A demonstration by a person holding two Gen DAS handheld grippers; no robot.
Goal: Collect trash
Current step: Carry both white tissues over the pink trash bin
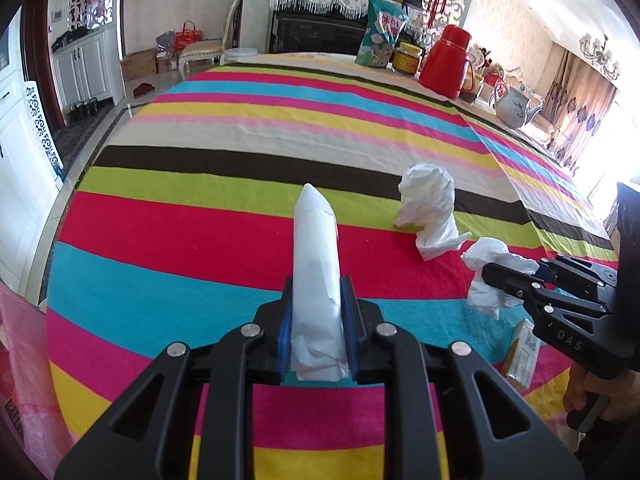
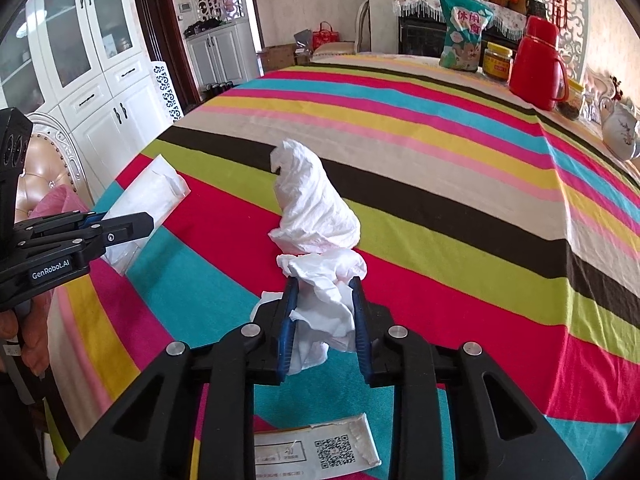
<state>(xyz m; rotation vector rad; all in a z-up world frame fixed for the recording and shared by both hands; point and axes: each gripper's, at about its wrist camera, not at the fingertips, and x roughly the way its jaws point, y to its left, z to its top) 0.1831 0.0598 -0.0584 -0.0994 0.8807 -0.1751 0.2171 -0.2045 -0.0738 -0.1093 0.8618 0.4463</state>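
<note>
My left gripper (image 1: pixel 316 300) is shut on a flat white paper wrapper (image 1: pixel 316 272) that sticks out forward above the striped tablecloth; both also show in the right wrist view, the gripper (image 2: pixel 132 222) and the wrapper (image 2: pixel 148 196). My right gripper (image 2: pixel 325 300) is shut on a crumpled white tissue (image 2: pixel 324 300); in the left wrist view the gripper (image 1: pixel 496 274) and its tissue (image 1: pixel 490 276) are at the right. A second crumpled tissue (image 2: pixel 314 204) stands on the cloth just beyond the right gripper, also seen in the left wrist view (image 1: pixel 430 208).
A torn paper packet with a QR code (image 2: pixel 320 448) lies on the striped table (image 2: pixel 440 152) under the right gripper. At the far right edge stand a snack bag (image 2: pixel 462 36), a jar (image 2: pixel 497 60), a red thermos (image 2: pixel 538 64) and a white teapot (image 2: pixel 620 132). A pink bag (image 1: pixel 24 360) hangs at the left.
</note>
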